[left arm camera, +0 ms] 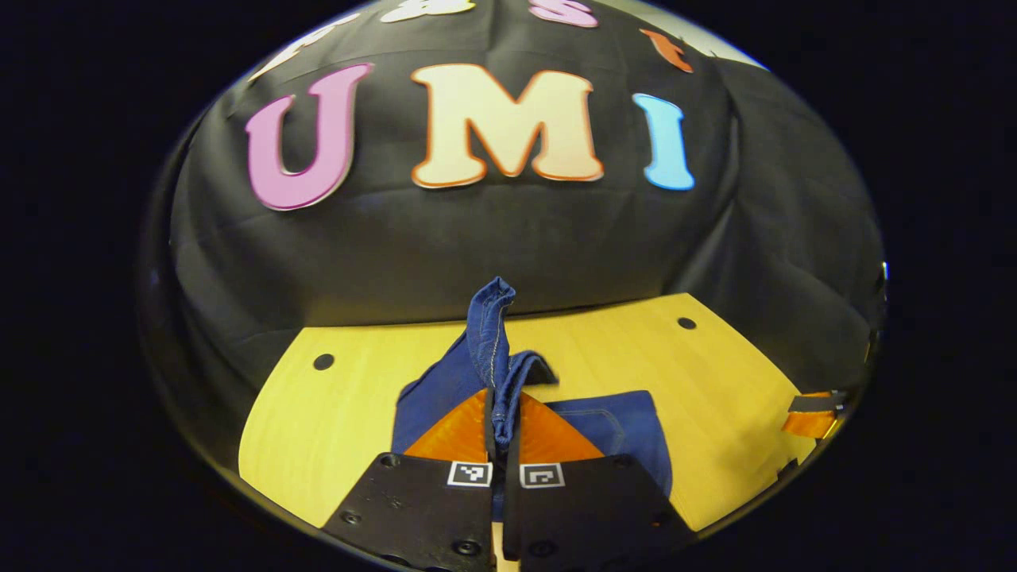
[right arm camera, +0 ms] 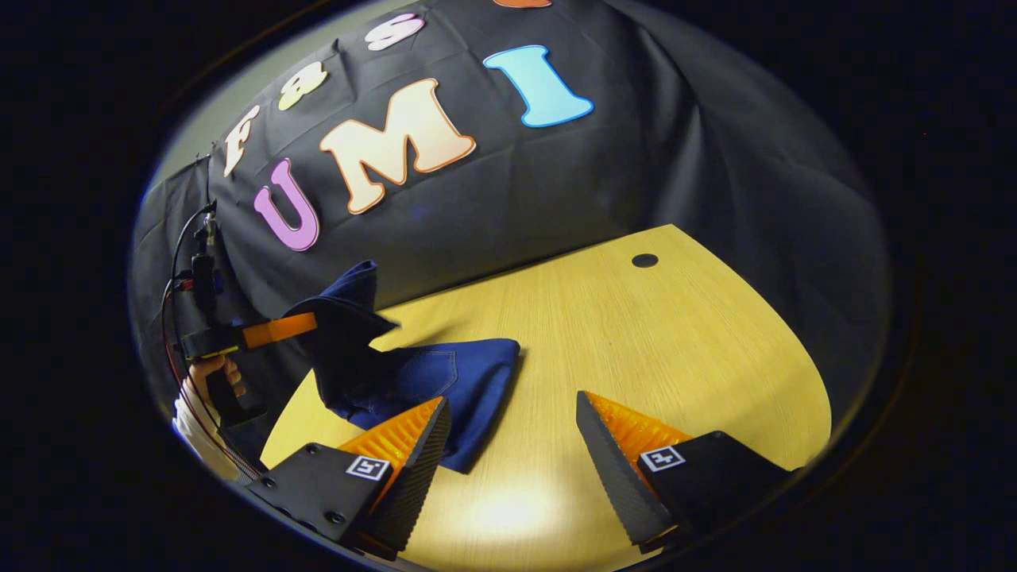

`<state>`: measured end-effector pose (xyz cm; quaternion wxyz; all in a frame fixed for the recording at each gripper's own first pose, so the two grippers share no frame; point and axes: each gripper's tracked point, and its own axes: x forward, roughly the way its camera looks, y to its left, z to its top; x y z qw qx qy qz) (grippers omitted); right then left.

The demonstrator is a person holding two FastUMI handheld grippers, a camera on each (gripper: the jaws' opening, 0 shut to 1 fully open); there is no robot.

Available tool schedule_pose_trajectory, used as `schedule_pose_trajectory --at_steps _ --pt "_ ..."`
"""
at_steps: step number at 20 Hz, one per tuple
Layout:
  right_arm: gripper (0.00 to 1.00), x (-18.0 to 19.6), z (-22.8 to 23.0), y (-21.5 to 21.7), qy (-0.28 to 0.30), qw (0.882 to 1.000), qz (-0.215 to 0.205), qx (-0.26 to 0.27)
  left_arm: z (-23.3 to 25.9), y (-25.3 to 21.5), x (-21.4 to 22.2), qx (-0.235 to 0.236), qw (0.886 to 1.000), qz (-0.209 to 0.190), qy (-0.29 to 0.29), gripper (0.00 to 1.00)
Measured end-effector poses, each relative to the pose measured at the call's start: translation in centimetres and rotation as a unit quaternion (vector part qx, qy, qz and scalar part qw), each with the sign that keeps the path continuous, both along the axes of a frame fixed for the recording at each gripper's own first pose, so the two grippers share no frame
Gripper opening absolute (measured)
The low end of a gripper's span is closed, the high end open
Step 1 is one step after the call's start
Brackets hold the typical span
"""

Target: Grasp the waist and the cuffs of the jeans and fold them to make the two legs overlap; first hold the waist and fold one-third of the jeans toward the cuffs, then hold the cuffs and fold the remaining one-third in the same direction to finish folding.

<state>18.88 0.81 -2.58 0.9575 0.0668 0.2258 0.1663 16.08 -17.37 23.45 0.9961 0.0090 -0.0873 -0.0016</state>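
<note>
A: Left tool [left arm camera: 499, 445], nearest item in the left gripper view: fingers pressed together on a doubled edge of the jeans [left arm camera: 493, 349], hem stitching visible, most likely a cuff end. Fabric stands up between the fingers, lifted clear of the worktop [left arm camera: 715, 373].

B: Right tool [right arm camera: 512, 445]: jaws wide apart, gripping nothing, hovering over bare worktop [right arm camera: 636, 318]. One finger sits just beside the near edge of the denim.

A: Location of the jeans: mostly folded bundle [right arm camera: 445, 381] lying on the worktop, left of the right tool; one end raised in the left tool [right arm camera: 306, 324], held by a hand [right arm camera: 210, 373].

B: Governing relation: bundle lies below and beyond the lifted edge, so the held end probably needs carrying over it in the same direction. Left tool is the nearer one.

A: Obstructions: nothing stands in the path. Surroundings: black cloth wall, small holes in the worktop.
</note>
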Motion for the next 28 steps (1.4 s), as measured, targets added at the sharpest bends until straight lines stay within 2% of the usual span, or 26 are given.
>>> schedule_pose_trajectory --at_steps 5,11,18,21,22,25,28 --pt "0.98 -0.1 -1.0 -0.9 0.011 1.0 0.002 0.001 -5.3 -6.9 2.2 0.06 0.997 -0.021 0.049 0.0" --pt "0.98 -0.2 -2.2 -0.9 0.027 1.0 0.011 0.001 -13.1 -9.3 4.7 0.149 0.983 0.017 0.107 0.0" --pt "0.98 -0.6 -2.3 -1.0 0.031 0.999 0.012 0.0 -15.6 -10.6 6.1 0.116 0.986 -0.01 0.122 0.01" --pt "0.98 -1.1 -1.9 -1.1 0.027 1.0 0.007 0.002 -15.5 -10.8 5.8 0.116 0.985 -0.021 0.123 0.12" --pt "0.98 -1.4 -1.6 -1.1 0.025 1.0 0.005 0.003 -15.2 -10.9 5.5 0.115 0.986 -0.027 0.121 0.2" --pt "0.98 -2.0 -0.6 -0.9 0.009 1.0 0.002 0.003 -13.4 -12.1 2.4 0.111 0.988 -0.057 0.092 0.51" --pt "0.98 -2.7 0.8 0.0 -0.009 1.0 0.008 0.011 -10.8 -12.1 -1.1 0.083 0.994 -0.057 0.044 0.86"
